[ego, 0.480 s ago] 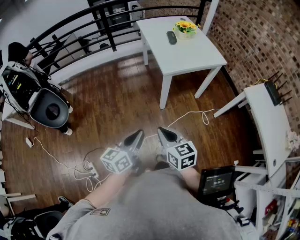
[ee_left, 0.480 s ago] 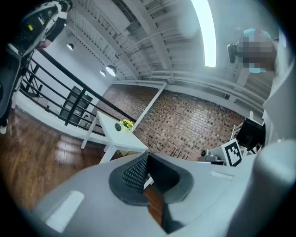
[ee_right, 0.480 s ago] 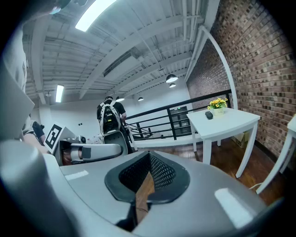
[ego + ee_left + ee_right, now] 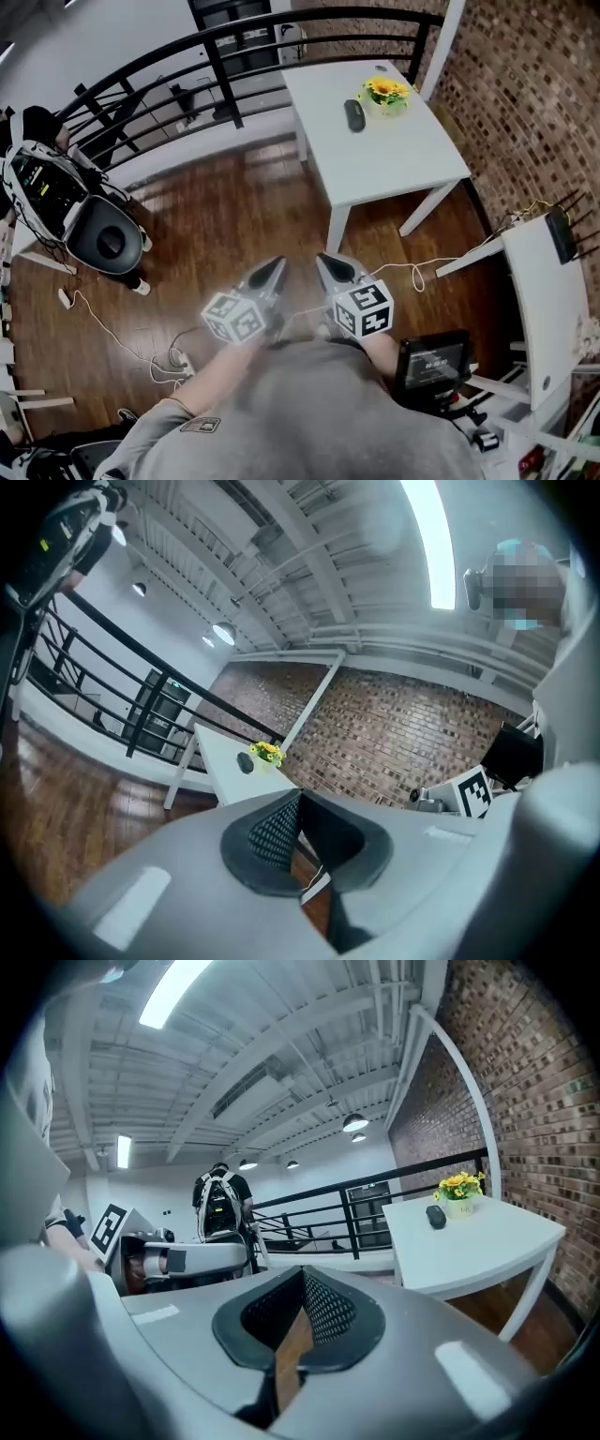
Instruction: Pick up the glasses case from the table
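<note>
The glasses case [image 4: 354, 114] is a dark oval lying on the white table [image 4: 394, 159] at the far right, beside a pot of yellow flowers [image 4: 386, 92]. Both grippers hang over the wooden floor well short of the table. My left gripper [image 4: 272, 270] and right gripper [image 4: 328, 264] sit side by side, both shut and holding nothing. The left gripper view shows the case [image 4: 245, 764] small and far off beyond the shut jaws [image 4: 298, 799]. In the right gripper view the case [image 4: 436, 1216] lies on the table [image 4: 478, 1241] to the right of my gripper [image 4: 302, 1274].
A black railing [image 4: 216, 66] runs behind the table. A brick wall [image 4: 525, 84] closes the right side. A white desk [image 4: 548, 300] with a router stands at right, a screen [image 4: 433, 361] below it. Cables [image 4: 112, 328] trail over the floor; a black round chair [image 4: 103, 239] stands at left.
The table and the case have slid down and slightly right in the head view, so I stand a little closer. Both grippers keep their place and stay shut.
</note>
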The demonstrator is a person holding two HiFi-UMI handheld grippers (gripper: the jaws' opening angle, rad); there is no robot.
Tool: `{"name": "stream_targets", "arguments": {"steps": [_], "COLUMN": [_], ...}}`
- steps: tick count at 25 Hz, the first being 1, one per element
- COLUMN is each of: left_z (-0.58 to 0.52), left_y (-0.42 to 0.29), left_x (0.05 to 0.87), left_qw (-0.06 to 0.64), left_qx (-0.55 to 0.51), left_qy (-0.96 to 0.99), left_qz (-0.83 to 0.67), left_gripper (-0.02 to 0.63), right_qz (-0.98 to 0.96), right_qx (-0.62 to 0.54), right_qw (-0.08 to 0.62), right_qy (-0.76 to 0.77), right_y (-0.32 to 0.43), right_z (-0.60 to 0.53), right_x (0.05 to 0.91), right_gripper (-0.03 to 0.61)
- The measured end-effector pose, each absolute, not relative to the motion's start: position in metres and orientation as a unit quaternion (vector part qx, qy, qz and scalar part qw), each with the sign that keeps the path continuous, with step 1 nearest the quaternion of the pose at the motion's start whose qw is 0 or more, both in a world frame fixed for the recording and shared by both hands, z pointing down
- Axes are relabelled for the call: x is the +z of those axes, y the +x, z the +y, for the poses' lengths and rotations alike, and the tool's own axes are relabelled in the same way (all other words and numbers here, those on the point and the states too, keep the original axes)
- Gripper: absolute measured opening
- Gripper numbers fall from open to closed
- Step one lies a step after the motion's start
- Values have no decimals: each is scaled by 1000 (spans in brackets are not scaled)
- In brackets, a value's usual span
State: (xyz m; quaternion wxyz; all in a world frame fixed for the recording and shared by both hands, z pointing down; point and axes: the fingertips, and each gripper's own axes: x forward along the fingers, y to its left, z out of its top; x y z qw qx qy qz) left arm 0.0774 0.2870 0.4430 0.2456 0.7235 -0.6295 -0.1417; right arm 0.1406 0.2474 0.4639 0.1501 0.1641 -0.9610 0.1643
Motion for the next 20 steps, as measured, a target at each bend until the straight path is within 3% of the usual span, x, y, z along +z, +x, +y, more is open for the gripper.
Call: {"name": "stream_targets", "arguments": {"steps": [9,20], "left_z": [197,73], "left_y": [34,-143], "left_x": [462,462], "left_qw": [259,278], "left_qx": [-143,-132], "left_qy": [712,751], "left_qz": [-637,-585], "left_gripper": [2,2], "right_qz": [-957,-937], "right_qx": [177,184], "right_qw": [165,185], "right_qy": [157,231], "right_y": [100,-68], "right_z": [161,45], "right_x": [488,491], "right_gripper": [11,11]}}
